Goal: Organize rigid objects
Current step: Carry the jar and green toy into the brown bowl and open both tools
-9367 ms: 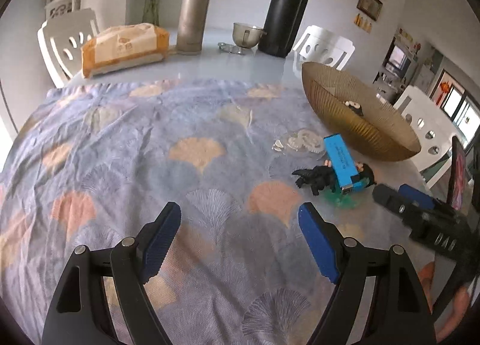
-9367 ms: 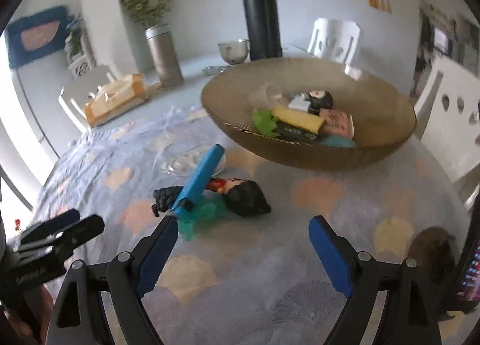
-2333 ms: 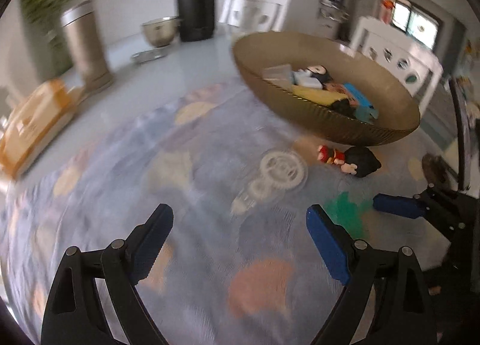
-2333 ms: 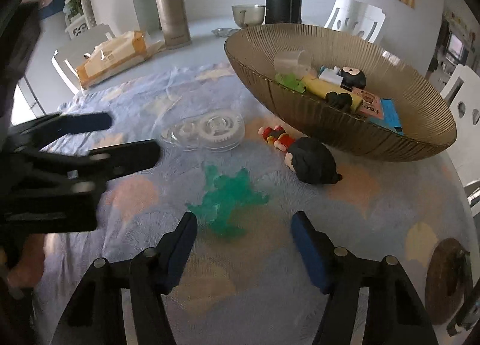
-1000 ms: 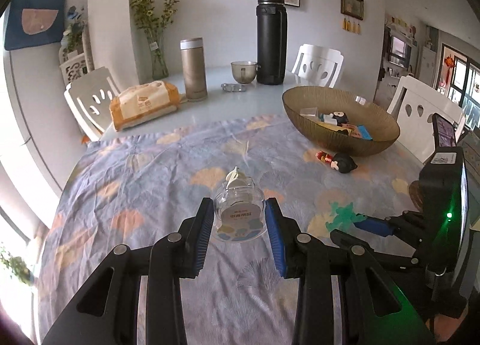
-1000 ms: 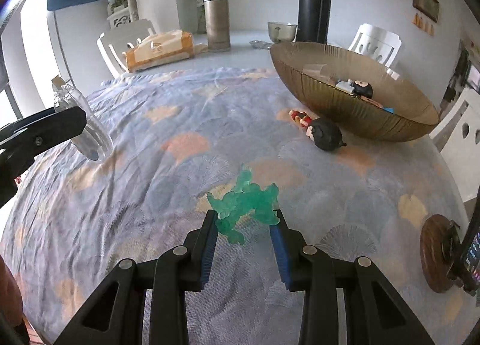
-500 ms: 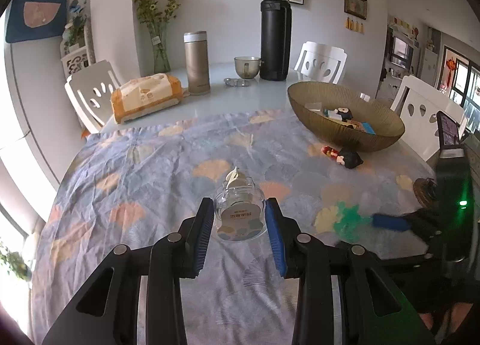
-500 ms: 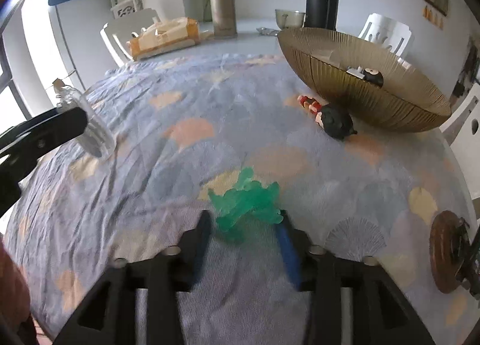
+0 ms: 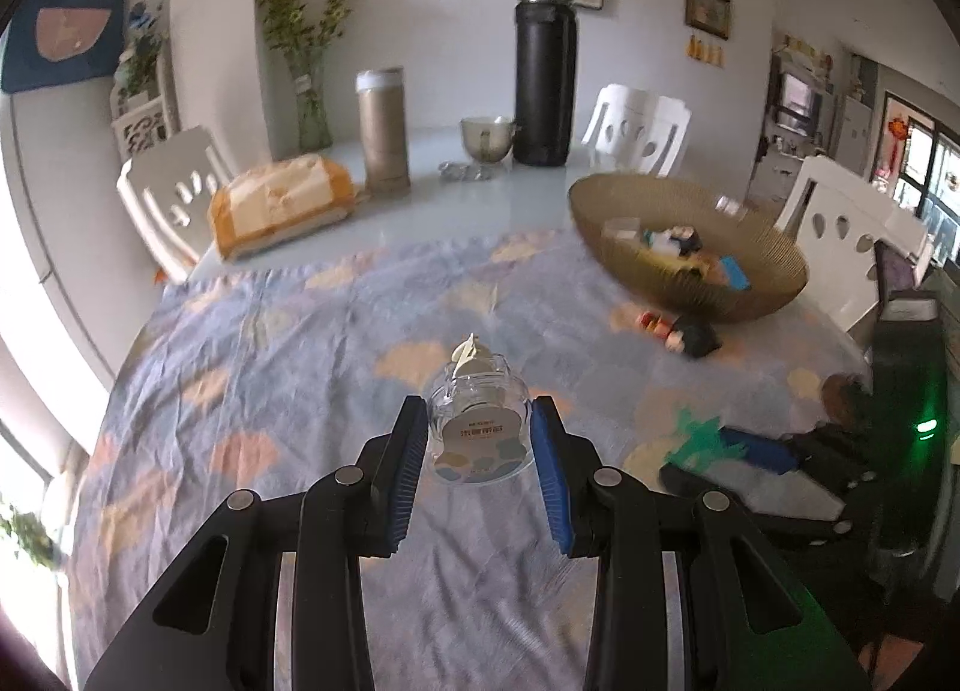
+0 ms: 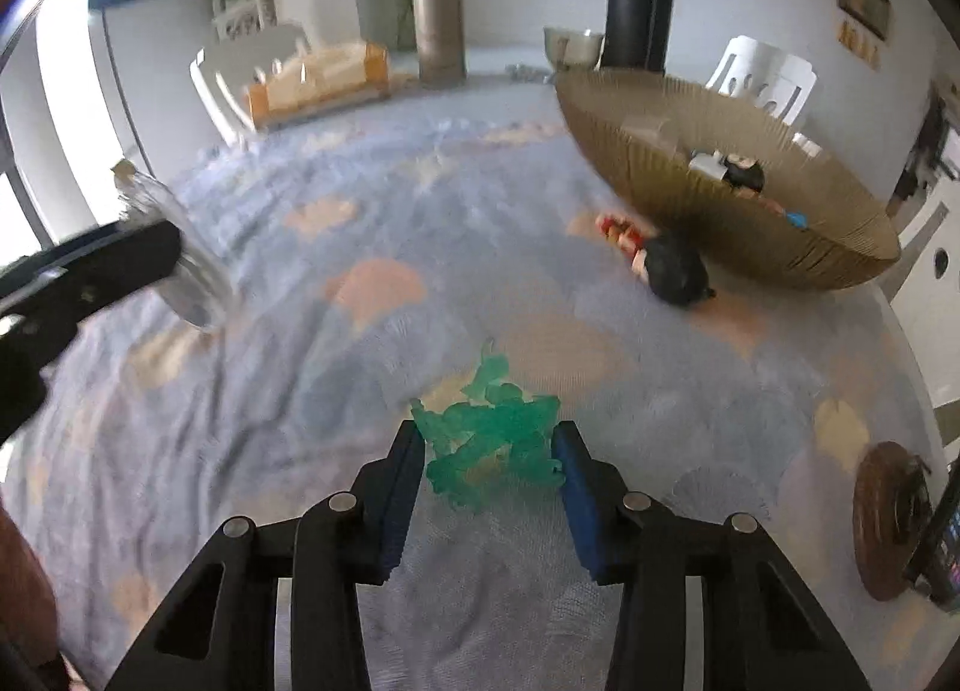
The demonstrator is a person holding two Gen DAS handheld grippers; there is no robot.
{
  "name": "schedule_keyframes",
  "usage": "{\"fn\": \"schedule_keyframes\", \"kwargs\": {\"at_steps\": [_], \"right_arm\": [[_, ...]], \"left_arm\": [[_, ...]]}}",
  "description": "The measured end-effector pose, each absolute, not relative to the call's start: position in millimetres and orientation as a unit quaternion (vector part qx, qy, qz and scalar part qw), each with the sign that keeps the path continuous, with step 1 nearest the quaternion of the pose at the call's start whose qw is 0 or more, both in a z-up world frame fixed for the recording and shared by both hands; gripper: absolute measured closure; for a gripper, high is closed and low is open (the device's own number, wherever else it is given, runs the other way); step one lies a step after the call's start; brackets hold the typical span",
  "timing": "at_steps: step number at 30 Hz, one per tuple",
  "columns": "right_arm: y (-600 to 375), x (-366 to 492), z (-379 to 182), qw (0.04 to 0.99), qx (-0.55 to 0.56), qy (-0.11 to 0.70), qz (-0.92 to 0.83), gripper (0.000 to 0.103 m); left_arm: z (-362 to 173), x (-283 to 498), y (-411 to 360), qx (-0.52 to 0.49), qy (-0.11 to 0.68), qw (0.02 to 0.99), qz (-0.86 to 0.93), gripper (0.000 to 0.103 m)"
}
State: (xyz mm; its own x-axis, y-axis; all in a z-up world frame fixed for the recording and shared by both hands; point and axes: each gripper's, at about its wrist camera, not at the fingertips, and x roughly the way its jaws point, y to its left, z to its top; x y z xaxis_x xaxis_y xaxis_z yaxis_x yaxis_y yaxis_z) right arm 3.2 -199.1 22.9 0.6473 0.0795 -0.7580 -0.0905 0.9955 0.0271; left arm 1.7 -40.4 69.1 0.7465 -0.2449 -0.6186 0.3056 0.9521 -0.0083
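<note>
A clear tape dispenser (image 9: 478,428) is pinched in the left hand-held gripper (image 9: 478,463) above the tabletop (image 9: 288,343). The right hand-held gripper (image 10: 489,478), jaws just narrowed, brackets a green toy (image 10: 489,442); whether it is squeezed cannot be told. The spiky toy could slip before the bowl (image 10: 720,211) is reached.

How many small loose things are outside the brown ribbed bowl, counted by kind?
Toy figures: 2, the translucent green plastic figure and the black-haired doll
Clear plastic tape dispenser: 1
Total: 3
</note>
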Motion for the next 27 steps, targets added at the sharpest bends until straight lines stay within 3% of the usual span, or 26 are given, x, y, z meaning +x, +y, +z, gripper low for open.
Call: {"fn": "schedule_keyframes", "kwargs": {"at_steps": [5,10,24,25,26,27], "right_arm": [[-252.6,-8.1,115.8,0.951,0.034,0.307,-0.012,0.06],[-306.1,12.7,178.5,0.959,0.081,0.26,-0.079,0.06],[-349.0,91.9,131.7,0.926,0.129,0.334,-0.118,0.058],[-351.5,96.6,129.5,0.925,0.128,0.339,-0.113,0.053],[-352.7,100.4,127.6,0.923,0.126,0.347,-0.11,0.034],[-353.3,101.3,126.3,0.92,0.123,0.354,-0.116,0.029]], "left_arm": [[129.0,13.8,-68.4,0.053,0.271,0.942,-0.192,0.071],[172.1,45.0,-109.9,0.022,0.243,0.937,-0.25,0.071],[110.7,123.3,-184.9,0.03,0.305,0.91,-0.278,0.07],[110.6,123.6,-185.4,0.031,0.303,0.91,-0.281,0.064],[110.7,120.8,-183.9,0.036,0.3,0.911,-0.28,0.054],[111.0,115.3,-178.9,0.044,0.299,0.912,-0.277,0.037]]}}
